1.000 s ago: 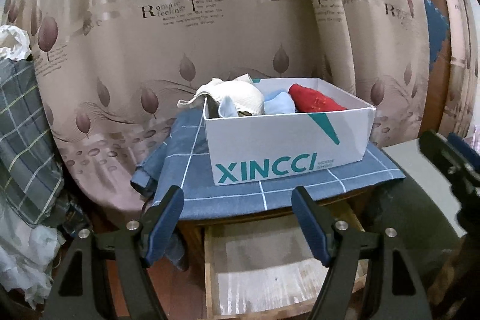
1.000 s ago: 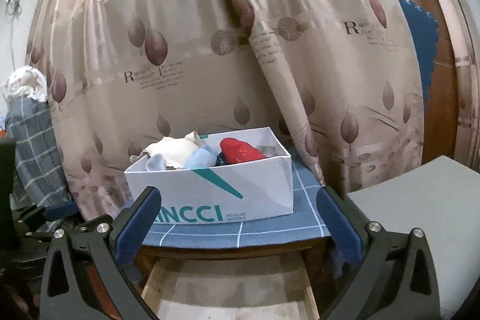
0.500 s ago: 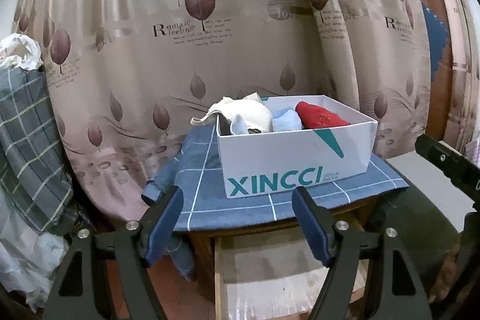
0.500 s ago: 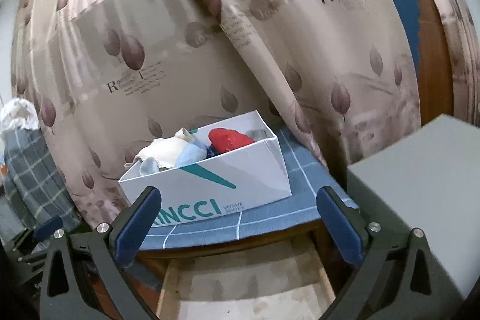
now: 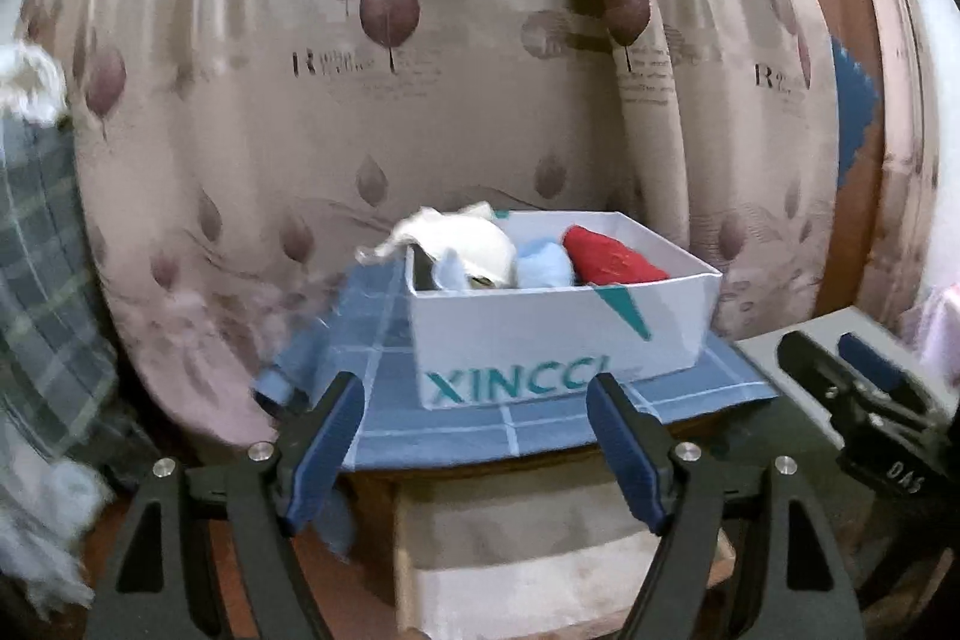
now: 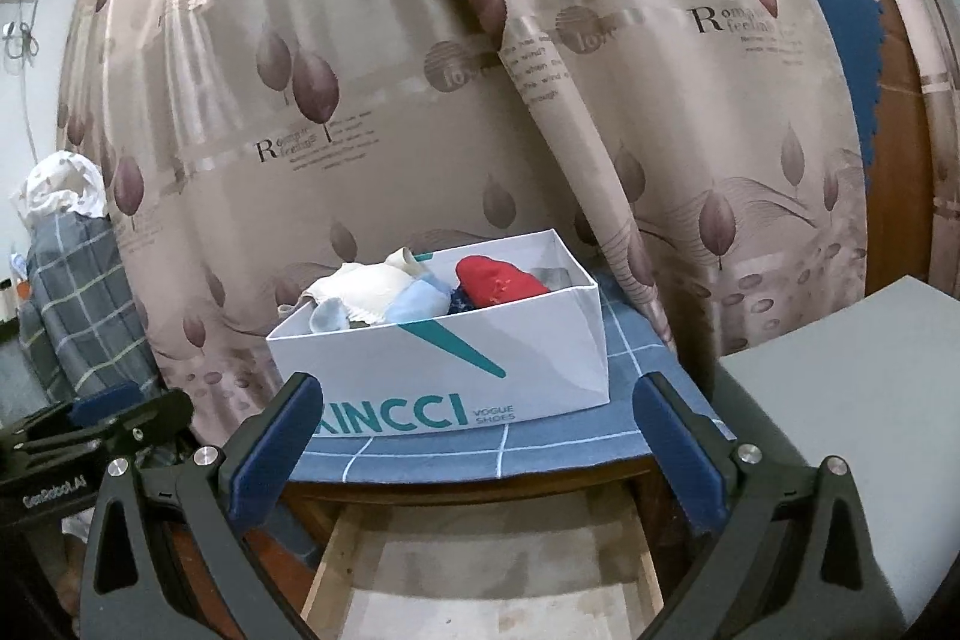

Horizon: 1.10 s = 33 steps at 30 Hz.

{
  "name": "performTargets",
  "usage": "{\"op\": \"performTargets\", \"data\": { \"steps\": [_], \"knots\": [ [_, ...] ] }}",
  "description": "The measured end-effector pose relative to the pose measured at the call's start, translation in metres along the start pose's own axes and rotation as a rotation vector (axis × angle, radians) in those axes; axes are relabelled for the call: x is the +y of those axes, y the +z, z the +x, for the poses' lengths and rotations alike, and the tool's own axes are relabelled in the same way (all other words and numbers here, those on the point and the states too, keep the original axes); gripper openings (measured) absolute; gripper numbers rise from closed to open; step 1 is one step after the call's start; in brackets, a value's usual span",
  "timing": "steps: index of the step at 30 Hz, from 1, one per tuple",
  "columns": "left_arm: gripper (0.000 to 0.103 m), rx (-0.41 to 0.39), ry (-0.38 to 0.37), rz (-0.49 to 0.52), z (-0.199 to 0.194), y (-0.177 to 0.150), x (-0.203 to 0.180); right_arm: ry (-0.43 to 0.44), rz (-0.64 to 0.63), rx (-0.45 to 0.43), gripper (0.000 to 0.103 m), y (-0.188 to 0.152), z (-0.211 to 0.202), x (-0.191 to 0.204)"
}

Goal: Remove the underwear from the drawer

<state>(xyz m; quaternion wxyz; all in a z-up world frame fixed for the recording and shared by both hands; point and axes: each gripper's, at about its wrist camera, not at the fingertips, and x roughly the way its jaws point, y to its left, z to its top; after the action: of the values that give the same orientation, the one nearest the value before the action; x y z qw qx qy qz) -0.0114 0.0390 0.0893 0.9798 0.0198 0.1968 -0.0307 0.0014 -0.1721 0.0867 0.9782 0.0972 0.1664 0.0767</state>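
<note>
A white XINCCI shoebox (image 5: 558, 340) (image 6: 456, 370) stands on a blue checked cloth (image 5: 384, 418) (image 6: 558, 436) on a small wooden table. It holds cream (image 5: 474, 250) (image 6: 366, 292), light blue (image 5: 543, 271) (image 6: 420, 304) and red (image 5: 612, 262) (image 6: 498, 280) garments. Under the table top a wooden drawer (image 5: 540, 574) (image 6: 480, 568) stands pulled out, its lined bottom bare where visible. My left gripper (image 5: 477, 454) and right gripper (image 6: 480, 454) are both open and empty, in front of the table above the drawer.
A leaf-print curtain (image 5: 456, 100) (image 6: 480, 100) hangs behind the table. A plaid fabric pile (image 5: 42, 292) (image 6: 72, 292) stands at the left. A grey block (image 6: 852, 430) sits at the right. The right gripper shows in the left wrist view (image 5: 864, 412).
Both cameras have pulled back and tilted up, so the box sits lower and smaller. The left view is blurred by motion. Both grippers stay open.
</note>
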Motion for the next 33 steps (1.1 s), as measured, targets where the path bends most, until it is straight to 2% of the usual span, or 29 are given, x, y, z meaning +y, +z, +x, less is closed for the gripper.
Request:
{"op": "performTargets", "data": {
  "steps": [6,10,18,23,26,33],
  "knots": [
    [0.083,-0.077,0.014,-0.016,-0.017,0.012,0.005,0.008,-0.007,0.003,0.103,0.0,0.0,-0.001],
    [0.086,-0.087,0.036,-0.037,-0.018,0.019,0.01,0.017,-0.013,0.004,0.103,0.0,-0.001,0.0],
    [0.086,-0.064,0.016,-0.063,-0.008,0.018,0.013,0.024,-0.018,0.013,0.103,-0.001,0.0,0.003],
    [0.086,-0.081,0.037,0.007,-0.006,0.014,0.005,0.029,-0.023,0.018,0.103,-0.001,0.002,0.005],
    [0.086,-0.078,0.005,-0.005,-0.004,0.011,0.006,0.03,-0.013,0.021,0.103,-0.001,0.002,0.003],
    [0.086,-0.008,0.011,-0.023,0.01,0.008,0.01,0.035,-0.013,0.027,0.103,-0.001,0.003,0.004]
  ]
}}
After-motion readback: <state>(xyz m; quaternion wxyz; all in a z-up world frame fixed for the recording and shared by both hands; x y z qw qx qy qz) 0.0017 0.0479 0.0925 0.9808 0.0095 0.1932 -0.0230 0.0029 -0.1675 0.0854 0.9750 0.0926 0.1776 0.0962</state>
